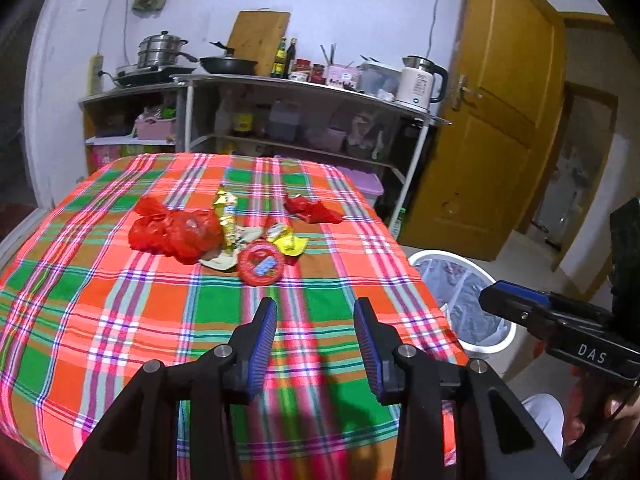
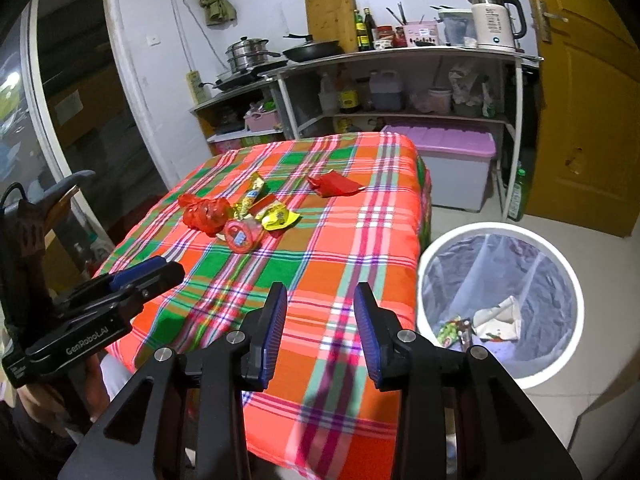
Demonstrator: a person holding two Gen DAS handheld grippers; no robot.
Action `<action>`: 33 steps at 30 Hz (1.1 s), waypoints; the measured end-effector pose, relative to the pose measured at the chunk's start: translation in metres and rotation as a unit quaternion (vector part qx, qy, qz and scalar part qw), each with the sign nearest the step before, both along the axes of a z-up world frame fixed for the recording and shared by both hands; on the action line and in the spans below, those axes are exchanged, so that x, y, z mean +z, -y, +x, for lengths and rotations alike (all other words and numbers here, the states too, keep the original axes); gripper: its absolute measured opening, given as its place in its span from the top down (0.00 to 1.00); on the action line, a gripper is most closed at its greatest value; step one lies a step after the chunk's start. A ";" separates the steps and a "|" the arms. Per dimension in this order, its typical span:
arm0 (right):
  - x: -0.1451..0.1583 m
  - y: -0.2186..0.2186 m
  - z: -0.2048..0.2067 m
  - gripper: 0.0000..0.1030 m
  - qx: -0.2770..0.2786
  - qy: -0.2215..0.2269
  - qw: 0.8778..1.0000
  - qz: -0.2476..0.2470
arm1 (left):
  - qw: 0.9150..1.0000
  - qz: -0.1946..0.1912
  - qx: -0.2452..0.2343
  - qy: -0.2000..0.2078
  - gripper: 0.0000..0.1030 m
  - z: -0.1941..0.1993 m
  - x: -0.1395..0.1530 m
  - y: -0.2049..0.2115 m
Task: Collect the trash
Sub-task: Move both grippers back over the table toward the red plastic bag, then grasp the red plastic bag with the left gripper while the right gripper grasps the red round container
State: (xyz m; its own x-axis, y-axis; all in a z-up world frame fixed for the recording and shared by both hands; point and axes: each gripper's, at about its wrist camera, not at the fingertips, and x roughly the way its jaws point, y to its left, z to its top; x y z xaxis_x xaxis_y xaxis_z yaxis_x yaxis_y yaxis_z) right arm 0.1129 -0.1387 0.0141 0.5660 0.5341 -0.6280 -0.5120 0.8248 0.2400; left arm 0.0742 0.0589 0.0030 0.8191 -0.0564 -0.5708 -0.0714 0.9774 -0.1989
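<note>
Trash lies in the middle of the plaid-covered table: a crumpled red plastic bag, a gold wrapper, a round red lid, a yellow wrapper and a red wrapper set apart. The pile also shows in the right wrist view, with the red bag and red lid. My left gripper is open and empty above the near table. My right gripper is open and empty over the table's near right corner. A white bin holds several scraps.
The bin stands on the floor right of the table. Behind the table are kitchen shelves with pots, bottles and a kettle. A lidded purple storage box sits under the shelves. A yellow door is at right.
</note>
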 end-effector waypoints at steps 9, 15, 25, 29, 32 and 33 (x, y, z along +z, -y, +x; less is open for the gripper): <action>-0.003 -0.031 0.016 0.57 0.028 -0.005 1.000 -0.010 | 0.999 -0.006 0.036 -0.001 0.58 0.003 -0.001 -0.033; -0.007 -0.056 0.027 0.57 0.049 -0.013 0.999 -0.012 | 0.998 -0.013 0.063 -0.004 0.54 0.009 -0.005 -0.060; -0.020 -0.101 0.043 0.52 0.073 -0.022 0.997 -0.019 | 0.995 -0.019 0.102 -0.005 0.52 0.012 -0.011 -0.099; -0.029 -0.126 0.051 0.51 0.078 -0.024 0.996 -0.033 | 0.994 -0.022 0.110 -0.005 0.52 0.011 -0.013 -0.111; -0.037 -0.144 0.057 0.51 0.082 -0.031 0.995 -0.041 | 0.993 -0.026 0.115 -0.004 0.52 0.010 -0.015 -0.118; -0.039 -0.149 0.059 0.51 0.082 -0.033 0.995 -0.044 | 0.993 -0.028 0.116 -0.004 0.52 0.010 -0.016 -0.121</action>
